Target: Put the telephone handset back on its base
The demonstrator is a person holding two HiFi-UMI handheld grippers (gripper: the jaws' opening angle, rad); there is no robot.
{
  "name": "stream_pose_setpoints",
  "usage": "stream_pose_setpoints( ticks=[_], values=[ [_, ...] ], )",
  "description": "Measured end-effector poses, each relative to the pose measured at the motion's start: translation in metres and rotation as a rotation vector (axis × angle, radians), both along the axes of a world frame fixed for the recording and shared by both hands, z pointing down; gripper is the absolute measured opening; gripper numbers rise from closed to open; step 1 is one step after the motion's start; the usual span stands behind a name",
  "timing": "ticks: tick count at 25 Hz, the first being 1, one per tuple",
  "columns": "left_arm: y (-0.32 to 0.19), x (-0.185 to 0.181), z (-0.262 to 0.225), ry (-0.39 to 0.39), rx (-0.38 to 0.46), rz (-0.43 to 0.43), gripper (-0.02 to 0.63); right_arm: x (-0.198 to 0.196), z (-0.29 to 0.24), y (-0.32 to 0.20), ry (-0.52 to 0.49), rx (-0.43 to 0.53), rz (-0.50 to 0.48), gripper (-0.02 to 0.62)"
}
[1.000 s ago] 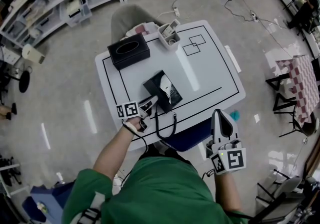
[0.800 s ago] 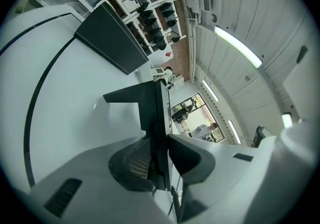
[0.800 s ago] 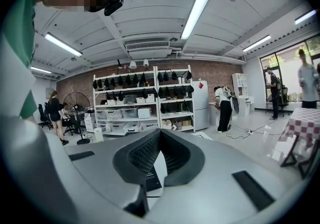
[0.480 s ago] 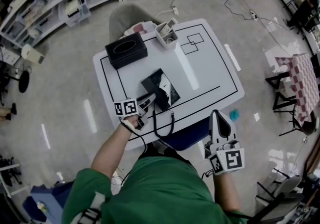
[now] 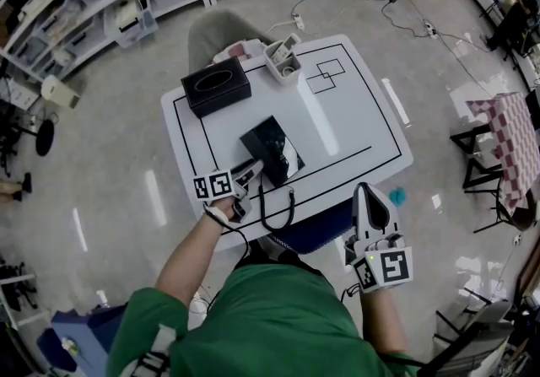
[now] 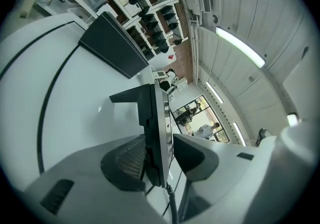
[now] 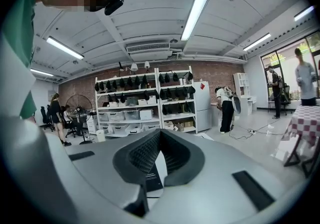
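- The left gripper (image 5: 252,170) reaches in over the near edge of the white worktop (image 5: 346,122), toward its left half, and points at the middle.
- Its jaws pinch the black telephone handset (image 6: 156,118), one pad on each broad side. In the left gripper view the handset shows edge-on, with a silvery strip along one face.
- The handset sits at the near-left side of the black telephone base (image 5: 268,141), which lies near the middle of the worktop, inside the black outline drawn on it. Whether the handset already touches the base cannot be told.
- A black coiled cord (image 6: 171,202) drops from the handset's near end and loops toward the near edge.
- The right gripper (image 5: 375,196) hangs off the worktop, just outside its near-right corner and well apart from the telephone. Its jaws (image 7: 160,140) are pressed together at the tips and grip nothing.
- A black rectangular tissue box (image 5: 217,87) stands by the far-left corner.
- A small white open-topped container (image 5: 274,53) stands at the far edge, just right of the box.
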State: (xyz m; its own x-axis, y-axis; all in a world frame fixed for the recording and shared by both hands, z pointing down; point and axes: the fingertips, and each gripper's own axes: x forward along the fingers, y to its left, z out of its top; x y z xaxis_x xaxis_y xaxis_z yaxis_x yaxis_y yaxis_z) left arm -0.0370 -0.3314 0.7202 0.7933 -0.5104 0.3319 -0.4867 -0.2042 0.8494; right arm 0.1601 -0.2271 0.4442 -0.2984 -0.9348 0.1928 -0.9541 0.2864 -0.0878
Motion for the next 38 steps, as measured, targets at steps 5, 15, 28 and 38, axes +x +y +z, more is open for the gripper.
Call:
stream_pose_setpoints(
  ticks=[5,15,28,38],
  values=[
    [0.026,-0.030,-0.039,-0.061,0.105,-0.035,0.170,-0.004,-0.013,-0.003,-0.009,0.033,-0.029,0.020],
    [0.048,-0.045,-0.220,-0.249,0.576,-0.084,0.159,-0.029,-0.043,-0.011,-0.028,0.117,-0.118,0.020],
    [0.085,-0.044,-0.369,-0.443,0.976,-0.169,0.141,-0.048,-0.092,-0.004,-0.026,0.226,-0.188,0.020],
    [0.093,-0.047,-0.396,-0.466,1.048,-0.206,0.137,-0.047,-0.111,0.004,-0.010,0.270,-0.189,0.020]
  ],
)
